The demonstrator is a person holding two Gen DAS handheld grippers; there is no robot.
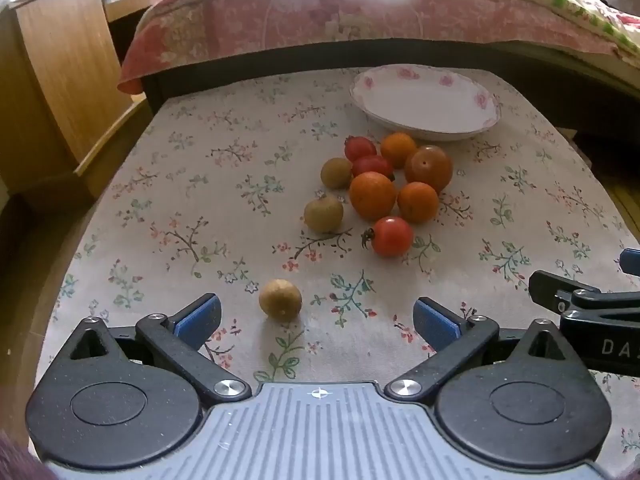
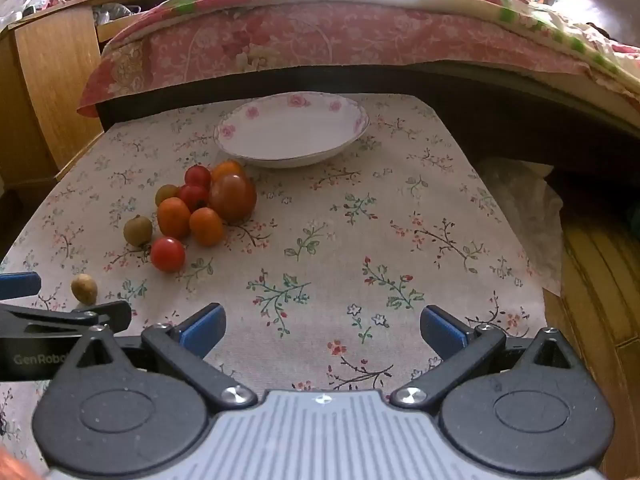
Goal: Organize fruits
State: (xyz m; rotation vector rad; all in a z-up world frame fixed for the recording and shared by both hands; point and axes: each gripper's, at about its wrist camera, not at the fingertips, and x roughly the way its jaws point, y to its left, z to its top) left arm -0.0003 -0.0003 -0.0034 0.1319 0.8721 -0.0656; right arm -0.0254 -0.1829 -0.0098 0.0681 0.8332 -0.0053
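A home bedroom. At twelve o'clock a bed point(image 2: 320, 40) runs across the view under a pink flowered quilt point(image 1: 360, 16), with a wooden cabinet point(image 1: 60, 64) at ten o'clock. In front stands a small table under a flowered cloth point(image 2: 360, 240), bearing a rose-patterned dish point(image 2: 292, 130) and loose fruit point(image 1: 384, 184). Wood flooring point(image 2: 596, 280) shows at three o'clock.

Flowery tablecloth point(image 2: 400, 240) covering the whole table. Bed with a pink floral quilt point(image 1: 320, 12) up at 12 o'clock, wooden cabinet point(image 1: 60, 80) off at 10. Crumpled clear plastic point(image 2: 520, 200) at 3, over a wood floor point(image 2: 592, 280).
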